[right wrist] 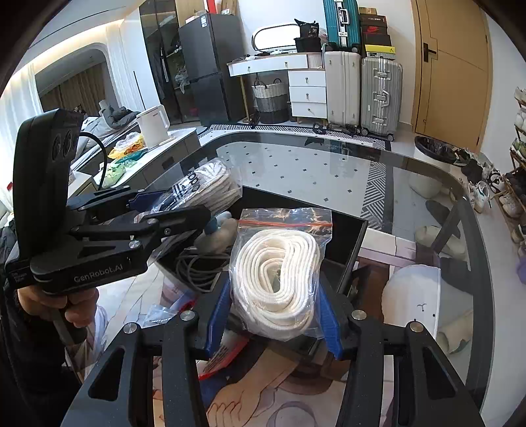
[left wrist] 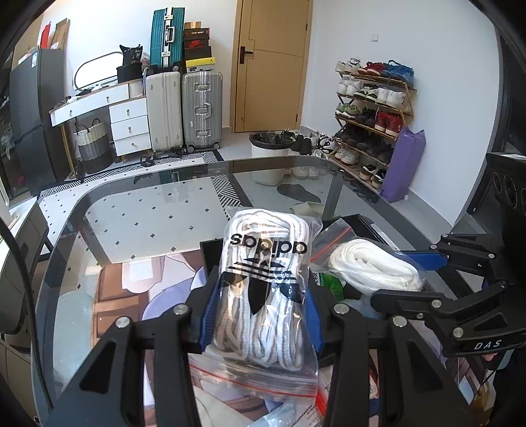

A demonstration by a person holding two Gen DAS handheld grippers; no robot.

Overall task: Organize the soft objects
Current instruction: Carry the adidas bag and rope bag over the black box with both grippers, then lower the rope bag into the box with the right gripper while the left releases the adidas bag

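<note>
Two grippers carry bagged laces above the black box (right wrist: 348,230) on the counter (left wrist: 138,210): left gripper (left wrist: 263,315) clamps the striped-lace bag (left wrist: 263,289), right gripper (right wrist: 274,315) clamps the white-lace bag (right wrist: 279,269); next, lower and release both inside.

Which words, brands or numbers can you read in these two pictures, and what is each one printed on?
"adidas", seen upside down: bag of striped laces in the left gripper.
"DAS": right gripper, left wrist view.
"GenRobot.AI": left gripper's body, right wrist view.
Nike swoosh, no word: red shoebox.
"30": black bag on the dresser.
Other shoebox labels: too small to read.
Bag of white laces: no print.
</note>
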